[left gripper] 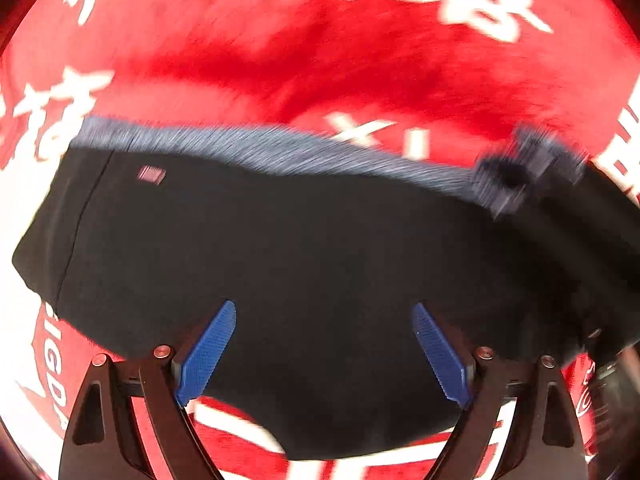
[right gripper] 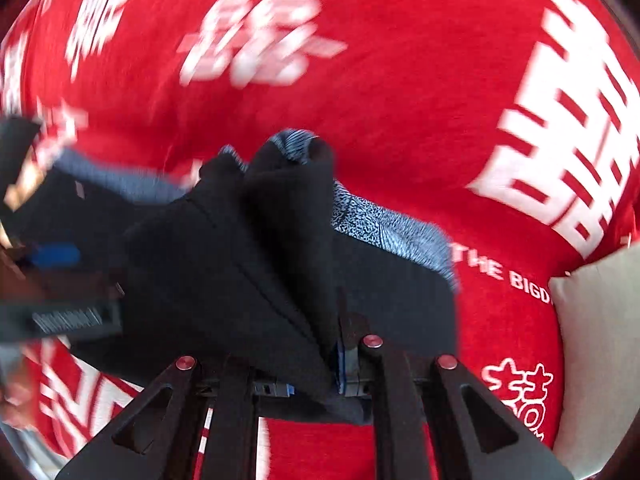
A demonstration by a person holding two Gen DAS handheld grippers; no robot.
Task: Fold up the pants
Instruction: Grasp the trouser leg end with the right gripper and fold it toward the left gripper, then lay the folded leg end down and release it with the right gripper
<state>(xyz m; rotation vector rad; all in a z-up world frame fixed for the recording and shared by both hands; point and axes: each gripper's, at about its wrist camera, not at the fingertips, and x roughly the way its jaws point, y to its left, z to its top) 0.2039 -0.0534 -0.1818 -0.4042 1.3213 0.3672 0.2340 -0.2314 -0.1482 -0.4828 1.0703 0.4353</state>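
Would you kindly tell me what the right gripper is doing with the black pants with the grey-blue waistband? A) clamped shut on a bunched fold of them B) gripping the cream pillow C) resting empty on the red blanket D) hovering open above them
A: the right gripper is clamped on a bunched fold of the black pants.

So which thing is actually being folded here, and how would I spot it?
Look at the big red cloth with white lettering that covers the whole surface. On it lie the pants, a dark, almost black garment. A speckled blue-grey waistband along one edge sets them apart; the only other item, a pale cushion at the side, is plain beige.
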